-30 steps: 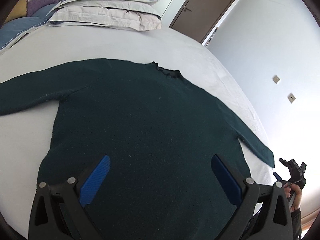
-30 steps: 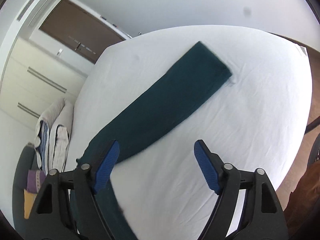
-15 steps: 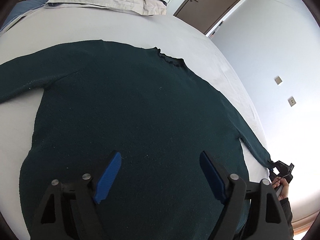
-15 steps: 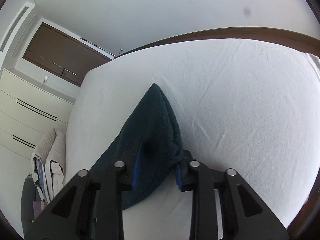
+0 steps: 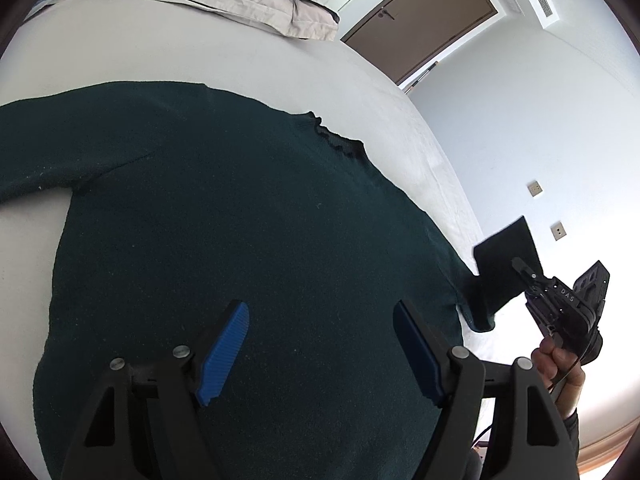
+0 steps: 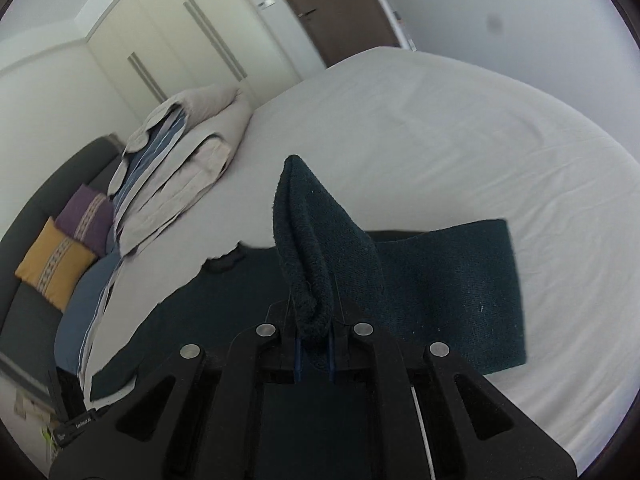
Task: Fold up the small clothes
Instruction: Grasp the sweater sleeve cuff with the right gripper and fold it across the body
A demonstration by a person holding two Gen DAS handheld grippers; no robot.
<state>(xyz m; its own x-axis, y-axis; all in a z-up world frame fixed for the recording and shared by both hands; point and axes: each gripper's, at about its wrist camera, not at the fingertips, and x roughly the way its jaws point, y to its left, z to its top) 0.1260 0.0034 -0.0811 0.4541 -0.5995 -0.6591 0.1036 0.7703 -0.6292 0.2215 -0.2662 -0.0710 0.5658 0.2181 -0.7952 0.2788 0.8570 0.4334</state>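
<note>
The right gripper (image 6: 313, 354) was clamped tight on the cuff of the sleeve (image 6: 320, 240), lifted clear of the bed (image 6: 460, 128), with the sweater (image 5: 240, 220) spread flat just ahead and to its left. The left gripper (image 5: 320, 352) hung wide open and empty above the sweater's lower body. To my eye, the sleeve wanted carrying straight across the chest and laying flat before release, perhaps with the left gripper pinning the body.
</note>
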